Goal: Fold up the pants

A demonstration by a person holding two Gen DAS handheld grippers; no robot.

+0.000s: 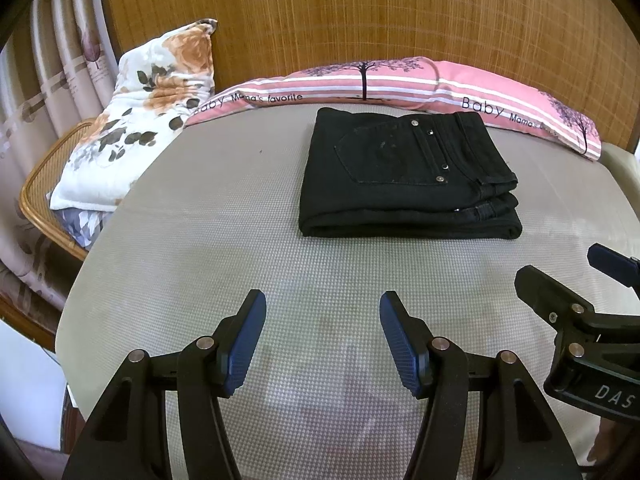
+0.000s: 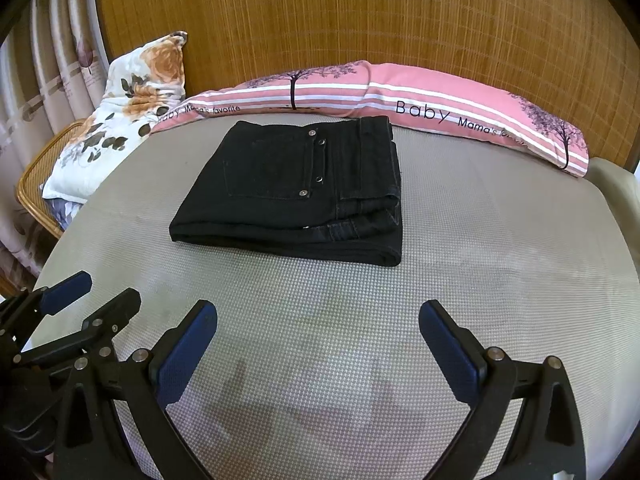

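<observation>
The black pants (image 1: 404,176) lie folded into a compact stack on the grey mat (image 1: 240,240), back pocket and rivets facing up, waistband to the right. They also show in the right wrist view (image 2: 296,196). My left gripper (image 1: 322,300) is open and empty, held above the mat in front of the pants. My right gripper (image 2: 318,310) is open and empty, also in front of the pants. Each gripper shows at the edge of the other's view: the right one (image 1: 568,272) and the left one (image 2: 104,288).
A long pink pillow (image 1: 400,80) with "Baby" print lies behind the pants against the bamboo wall (image 1: 360,8). A floral pillow (image 1: 148,104) leans on a rattan chair (image 1: 40,184) at the left. Curtains (image 1: 48,60) hang far left.
</observation>
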